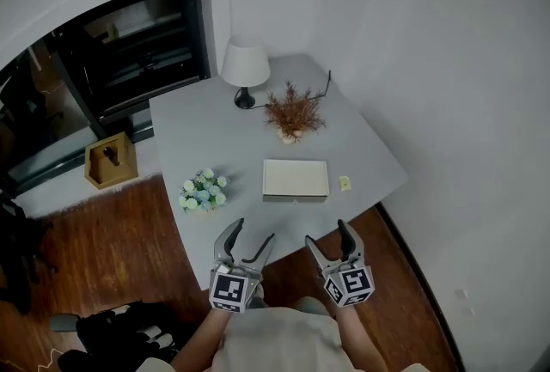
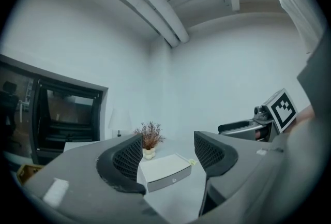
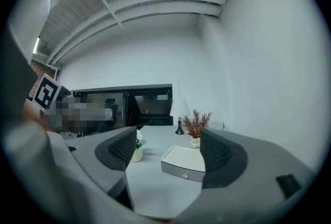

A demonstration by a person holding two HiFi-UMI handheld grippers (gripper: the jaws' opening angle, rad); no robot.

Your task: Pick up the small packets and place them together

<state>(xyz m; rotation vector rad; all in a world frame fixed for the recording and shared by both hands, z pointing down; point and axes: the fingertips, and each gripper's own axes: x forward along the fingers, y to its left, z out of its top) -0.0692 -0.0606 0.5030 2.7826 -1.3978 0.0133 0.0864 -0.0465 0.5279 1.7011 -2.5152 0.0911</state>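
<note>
One small yellow packet (image 1: 345, 183) lies on the grey table (image 1: 206, 138), just right of a flat white box (image 1: 296, 179). In the left gripper view the packet (image 2: 192, 162) shows as a speck beside the box (image 2: 163, 170). Both grippers hover side by side over the table's near edge, short of the box. My left gripper (image 1: 253, 231) (image 2: 168, 148) stands open with nothing between its jaws. Level with it on the right, my right gripper (image 1: 326, 233) (image 3: 168, 140) is open and empty too. The packet is hidden in the right gripper view, where the box (image 3: 183, 161) lies ahead.
A white lamp (image 1: 245, 70) and a dried plant in a pot (image 1: 294, 114) stand at the table's far side. A small bunch of pale flowers (image 1: 203, 190) sits near the left edge. On the wooden floor are a wooden box (image 1: 110, 160) and a black bag (image 1: 129, 332).
</note>
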